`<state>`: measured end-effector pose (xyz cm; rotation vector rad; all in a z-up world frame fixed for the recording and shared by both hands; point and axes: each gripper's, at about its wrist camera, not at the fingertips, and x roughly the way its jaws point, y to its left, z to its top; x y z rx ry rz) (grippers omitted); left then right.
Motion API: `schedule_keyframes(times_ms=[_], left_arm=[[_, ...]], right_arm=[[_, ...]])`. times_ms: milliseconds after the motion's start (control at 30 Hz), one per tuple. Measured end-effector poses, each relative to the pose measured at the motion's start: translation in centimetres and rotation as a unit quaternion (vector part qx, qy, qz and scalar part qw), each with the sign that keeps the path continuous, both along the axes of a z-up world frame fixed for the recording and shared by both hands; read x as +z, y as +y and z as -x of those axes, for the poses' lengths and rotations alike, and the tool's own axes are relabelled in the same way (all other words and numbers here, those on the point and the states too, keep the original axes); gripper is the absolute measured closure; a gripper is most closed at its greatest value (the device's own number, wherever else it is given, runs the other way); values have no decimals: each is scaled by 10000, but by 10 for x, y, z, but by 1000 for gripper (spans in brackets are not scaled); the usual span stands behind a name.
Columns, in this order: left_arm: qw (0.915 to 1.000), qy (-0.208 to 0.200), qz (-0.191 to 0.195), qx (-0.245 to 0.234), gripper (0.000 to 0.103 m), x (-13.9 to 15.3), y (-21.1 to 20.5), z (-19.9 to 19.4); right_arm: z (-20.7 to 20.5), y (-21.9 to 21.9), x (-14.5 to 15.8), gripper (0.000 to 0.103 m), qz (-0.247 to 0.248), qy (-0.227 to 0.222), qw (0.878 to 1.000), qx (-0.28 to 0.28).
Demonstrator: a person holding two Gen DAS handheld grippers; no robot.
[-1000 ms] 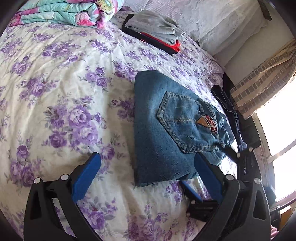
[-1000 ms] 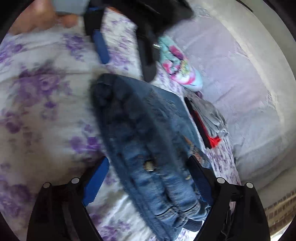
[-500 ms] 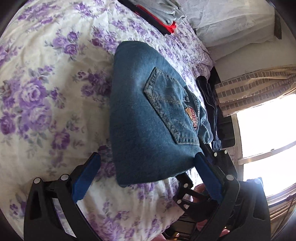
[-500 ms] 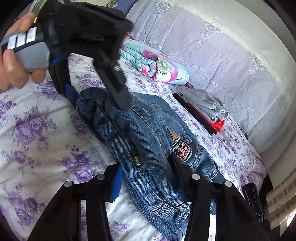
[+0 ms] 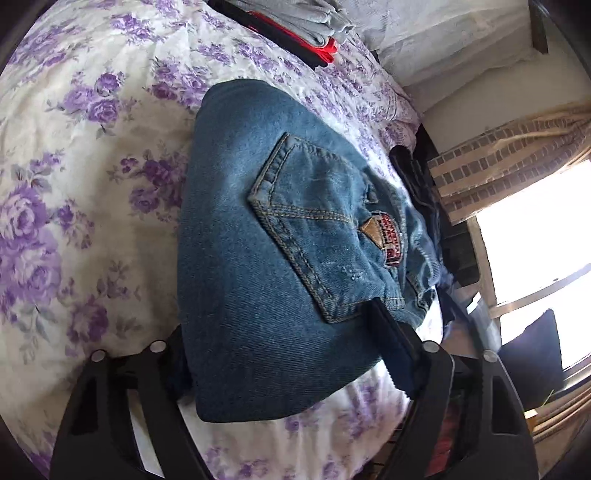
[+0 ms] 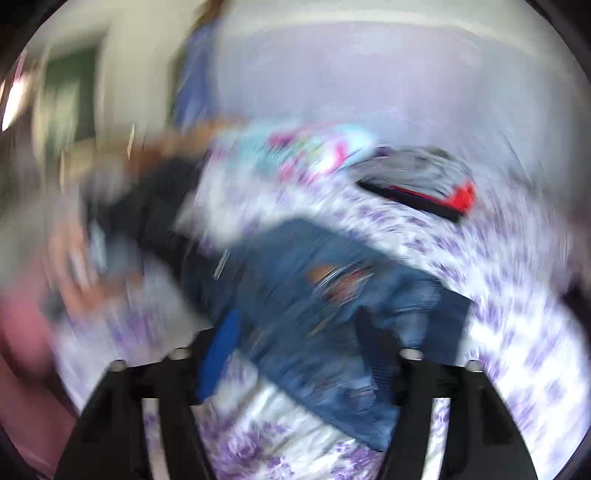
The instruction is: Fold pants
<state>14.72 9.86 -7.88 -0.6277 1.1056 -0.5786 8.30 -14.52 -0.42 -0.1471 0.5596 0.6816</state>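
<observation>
Folded blue jeans (image 5: 258, 221) lie on the flowered bed sheet (image 5: 74, 184), back pocket (image 5: 317, 229) and red patch facing up. My left gripper (image 5: 277, 325) is closing on the near end of the bundle. Its left finger is hidden under the denim edge and its right finger (image 5: 391, 350) presses the other side. The right wrist view is heavily blurred. There my right gripper (image 6: 295, 317) hovers over the jeans (image 6: 295, 277) with its jaws opening, the blue left pad (image 6: 218, 354) clear of the cloth. A dark blur (image 6: 155, 206) at the left is the other gripper with a hand.
A stack of folded grey, red and black clothes (image 5: 295, 22) lies further up the bed, beside a colourful folded blanket (image 6: 306, 147). A dark garment (image 5: 417, 177) hangs at the bed's right edge. A patterned curtain (image 5: 498, 147) and a bright window (image 5: 535, 240) are beyond it.
The left gripper has moved in on the jeans and its jaws have narrowed around the near end. The right gripper narrowed on the waistband, then widened, lifting and rolling away.
</observation>
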Motion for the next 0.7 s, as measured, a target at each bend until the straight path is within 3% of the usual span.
schedule_keyframes(times_ms=[67, 133, 267, 433, 500, 567, 600, 700], left_arm=[[10000, -86, 46, -12, 26, -2, 2, 3], [9999, -125, 33, -14, 26, -2, 2, 4], [9998, -196, 34, -26, 26, -2, 2, 6], [9995, -305, -35, -12, 25, -1, 1, 9], [9995, -324, -44, 0, 24, -1, 1, 9], [9992, -378, -87, 6, 23, -1, -2, 10], [9990, -423, -137, 4, 22, 0, -4, 9], [9987, -473, -211, 29, 21, 1, -7, 9]], right_arm=[[-25, -48, 17, 26, -1227, 610, 9905, -154], [-58, -86, 17, 18, -1940, 1325, 9709, -455], [-111, -124, -26, 18, -2252, 2696, 9316, -934], [-140, -119, -91, 16, -2552, 3961, 8787, -766], [-140, -111, -93, 15, -2655, 3902, 8798, -560], [-143, -98, -95, 15, -2799, 4007, 8722, -213], [-145, -90, -96, 11, -2746, 4042, 8723, -170], [-148, -75, -91, 3, -2391, 3917, 8885, -94]])
